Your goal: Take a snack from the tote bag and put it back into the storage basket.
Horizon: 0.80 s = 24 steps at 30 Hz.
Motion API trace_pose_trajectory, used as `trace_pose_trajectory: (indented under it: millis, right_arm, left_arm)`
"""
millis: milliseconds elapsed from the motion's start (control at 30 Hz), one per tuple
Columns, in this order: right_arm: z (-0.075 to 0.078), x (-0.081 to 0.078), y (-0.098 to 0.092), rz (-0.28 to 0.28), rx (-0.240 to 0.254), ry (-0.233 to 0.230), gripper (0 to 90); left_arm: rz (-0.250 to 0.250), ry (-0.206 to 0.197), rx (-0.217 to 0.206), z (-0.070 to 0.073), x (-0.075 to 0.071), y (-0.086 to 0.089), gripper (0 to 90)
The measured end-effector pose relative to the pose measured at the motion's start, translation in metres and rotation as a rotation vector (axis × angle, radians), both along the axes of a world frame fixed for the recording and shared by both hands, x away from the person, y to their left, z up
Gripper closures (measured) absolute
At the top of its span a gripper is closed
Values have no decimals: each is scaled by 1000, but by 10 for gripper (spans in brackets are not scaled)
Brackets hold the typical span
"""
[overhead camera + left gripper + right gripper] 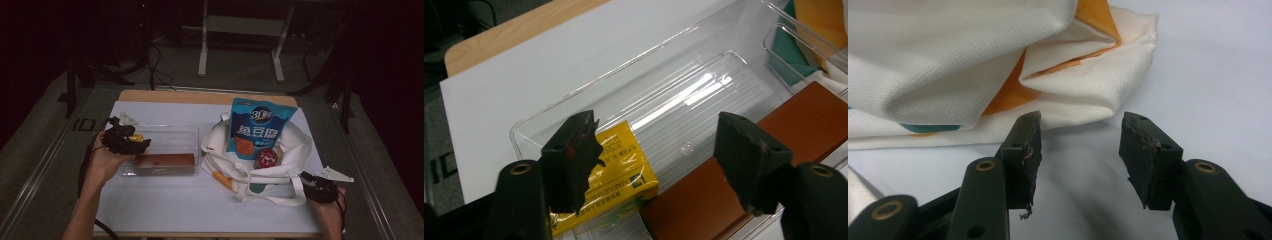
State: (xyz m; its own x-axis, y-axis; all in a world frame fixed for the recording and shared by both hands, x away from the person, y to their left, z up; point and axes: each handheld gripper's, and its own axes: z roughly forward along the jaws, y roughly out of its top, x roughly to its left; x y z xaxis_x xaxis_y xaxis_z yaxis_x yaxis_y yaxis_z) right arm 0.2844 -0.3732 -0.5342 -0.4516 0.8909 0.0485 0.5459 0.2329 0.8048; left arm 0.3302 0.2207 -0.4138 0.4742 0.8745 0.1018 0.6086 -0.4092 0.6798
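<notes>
High view: left tongs [131, 141] over the near-left end of a clear plastic tray [190, 132], jaws apart, nothing pinched. A yellow packet [137, 137] lies in that end of the tray; a long brown box [165, 160] lies along the tray's near wall. Right of the tray, a white cloth bag [295, 145], slumped open, holds a blue snack pouch [260, 127] standing up, with large white Chinese characters and a round "3" logo; the finer print is too small to read. A small round red tin [268, 158] sits at the pouch's foot. Right tongs [306, 178] at the bag's near-right corner, just beside a strap.

Left gripper view: tray ribbed on the floor, glossy, with rounded corners. The yellow packet [616, 172] is foil-like, printed in small dark text I cannot read, with a green square mark. It touches the brown box [734, 175], which is matte and sharp-edged. Open tray floor beyond both.

Right gripper view: jaws moderately apart over bare white desk [1208, 60], empty between. The bag's coarse weave [948, 65] has orange and teal patches and lies folded just ahead.
</notes>
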Motion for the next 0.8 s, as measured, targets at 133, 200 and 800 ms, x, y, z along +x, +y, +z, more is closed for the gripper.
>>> trace_pose_trajectory:
  millis: [133, 200, 800]
  right_arm:
    - [1, 0, -1, -20, -16, 3, 539]
    - [2, -1, -3, -34, -15, 2, 552]
    - [31, 0, -14, -40, -45, -10, 617]
  left_arm:
    - [-13, -7, -11, -3, -2, -1, 373]
    - [-20, -5, -22, -4, -4, -1, 373]
    - [-98, -25, -63, -12, -16, -9, 399]
